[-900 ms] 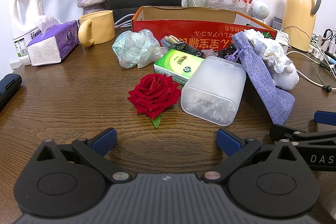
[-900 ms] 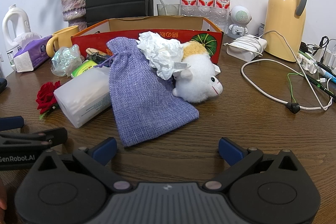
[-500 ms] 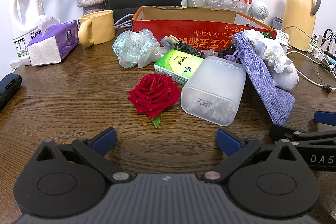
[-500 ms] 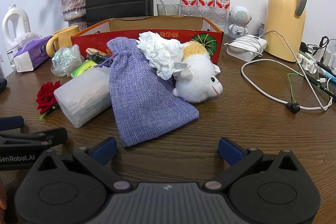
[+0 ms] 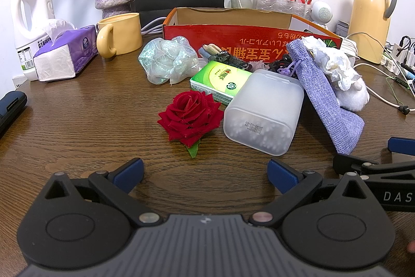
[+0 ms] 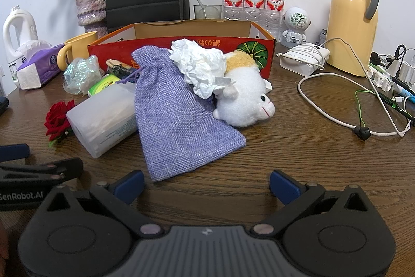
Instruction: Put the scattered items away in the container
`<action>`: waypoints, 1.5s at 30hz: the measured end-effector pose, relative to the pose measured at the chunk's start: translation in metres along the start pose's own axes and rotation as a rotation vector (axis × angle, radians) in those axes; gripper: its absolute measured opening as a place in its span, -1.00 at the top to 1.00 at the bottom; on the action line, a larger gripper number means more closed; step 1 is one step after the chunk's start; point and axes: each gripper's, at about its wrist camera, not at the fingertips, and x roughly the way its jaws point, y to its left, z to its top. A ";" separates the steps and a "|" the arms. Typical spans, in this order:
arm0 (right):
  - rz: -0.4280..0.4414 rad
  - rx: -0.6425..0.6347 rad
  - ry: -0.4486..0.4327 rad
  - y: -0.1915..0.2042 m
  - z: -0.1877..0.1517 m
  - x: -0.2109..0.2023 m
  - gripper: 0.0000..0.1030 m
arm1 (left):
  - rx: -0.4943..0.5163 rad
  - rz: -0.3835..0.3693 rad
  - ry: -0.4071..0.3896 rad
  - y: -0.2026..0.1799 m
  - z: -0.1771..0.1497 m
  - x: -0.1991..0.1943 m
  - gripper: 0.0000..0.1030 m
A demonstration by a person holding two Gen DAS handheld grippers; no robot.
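- Left gripper (image 5: 205,170): fingers spread, holding nothing; rose (image 5: 190,116) lies just ahead, stem pointing near.
- Right gripper (image 6: 206,184): fingers spread, empty; purple pouch (image 6: 179,118) directly ahead, long axis running near to far.
- Red box (image 6: 249,48) stands far, behind the pile; its interior is hidden, probably empty.

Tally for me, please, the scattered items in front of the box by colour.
Red: 1, rose
Green: 1, packet
Purple: 1, pouch
White: 3, frosted case, crumpled paper, plush toy
Clear: 1, plastic wrap
Total: 7
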 end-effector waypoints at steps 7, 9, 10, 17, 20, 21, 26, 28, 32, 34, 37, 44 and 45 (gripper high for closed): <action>0.000 0.000 0.000 0.000 0.000 0.000 -1.00 | 0.000 0.000 0.000 0.000 0.000 0.000 -1.00; 0.000 0.000 0.000 0.000 0.000 0.000 -1.00 | 0.000 0.000 0.000 0.000 0.000 0.000 -1.00; 0.000 0.000 0.000 0.000 0.000 0.000 -1.00 | 0.001 0.001 0.000 0.000 0.000 0.000 -1.00; 0.013 -0.010 -0.001 0.000 -0.001 0.003 -1.00 | 0.019 -0.019 -0.003 0.002 -0.001 -0.002 -1.00; 0.077 -0.066 0.000 -0.003 -0.010 -0.010 -0.98 | 0.043 -0.087 -0.036 0.016 -0.003 -0.016 -1.00; 0.092 -0.078 -0.024 0.000 -0.013 -0.020 -0.96 | 0.030 -0.087 -0.078 0.020 -0.005 -0.026 -1.00; 0.174 -0.158 -0.175 0.006 -0.015 -0.063 -0.96 | -0.015 -0.114 -0.162 0.043 0.012 -0.030 -1.00; 0.174 -0.174 -0.193 0.009 -0.005 -0.061 -0.94 | -0.041 -0.124 -0.117 0.046 0.022 -0.015 -0.95; 0.226 -0.168 -0.176 0.013 0.013 -0.044 -0.84 | -0.063 -0.151 -0.068 0.046 0.034 0.006 -0.58; 0.217 -0.188 -0.183 0.018 0.017 -0.032 -0.84 | -0.067 -0.154 -0.047 0.046 0.038 0.015 -0.20; 0.105 -0.198 -0.181 0.019 0.029 -0.013 -0.78 | -0.091 -0.170 -0.022 0.049 0.042 0.023 -0.02; 0.132 -0.063 -0.190 -0.019 0.071 0.018 -0.63 | -0.132 -0.184 -0.039 0.061 0.047 0.021 0.38; 0.152 -0.055 -0.186 -0.020 0.074 0.023 -0.35 | -0.139 -0.182 -0.052 0.062 0.047 0.018 0.41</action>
